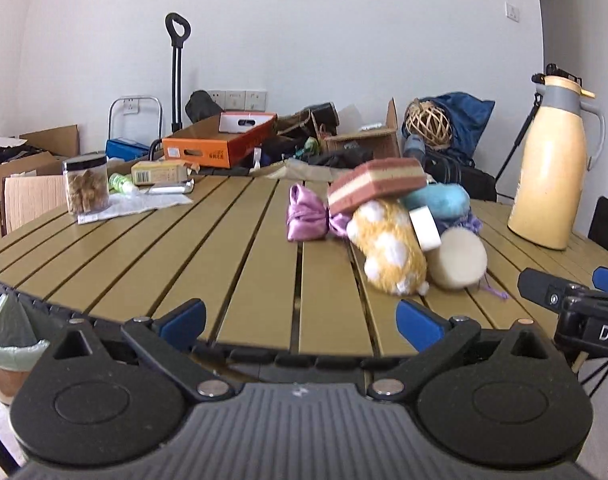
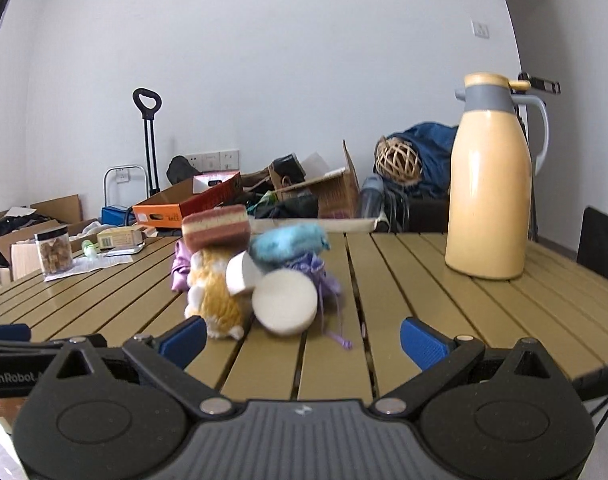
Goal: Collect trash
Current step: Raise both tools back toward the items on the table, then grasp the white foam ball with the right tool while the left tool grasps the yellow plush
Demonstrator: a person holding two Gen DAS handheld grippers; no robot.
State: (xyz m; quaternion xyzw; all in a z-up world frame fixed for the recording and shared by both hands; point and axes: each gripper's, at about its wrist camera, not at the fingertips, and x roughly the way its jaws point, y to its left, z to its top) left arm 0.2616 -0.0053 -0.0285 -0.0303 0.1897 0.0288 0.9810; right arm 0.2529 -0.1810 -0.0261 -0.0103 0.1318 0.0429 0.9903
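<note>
Plainly, both grippers hang at the near edge of the slatted olive-green table (image 1: 243, 240) with nothing between their blue pads. The left gripper (image 1: 301, 320) has its fingers spread wide, and the right gripper (image 2: 304, 338) stands just as wide apart, empty too.

Ahead of the left gripper's fingers and a little to their right lies a heap of soft items: a fluffy orange-and-white plush toy (image 1: 388, 248) lies nearest, with a round cream foam disc (image 1: 458, 258) touching it on the right. A small white foam block (image 1: 424, 226) rests between them, a brown-and-cream layered sponge (image 1: 378, 184) sits tilted on top, a shiny pink fabric pouch (image 1: 306, 214) lies just left of the heap, and a blue fuzzy cloth (image 1: 438, 200) is behind. From the right wrist, the same heap sits straight ahead, slightly towards the left finger, with a lilac drawstring bag (image 2: 324, 280) under the blue cloth.

Farther ahead and well to the left of the left fingers stand a clear plastic jar with a black lid (image 1: 85, 184) on white paper (image 1: 143, 204), a small green bottle (image 1: 121, 184) and a yellow carton (image 1: 159, 172). A tall cream thermos jug with a grey collar (image 2: 490, 176) stands upright ahead of the right finger.
</note>
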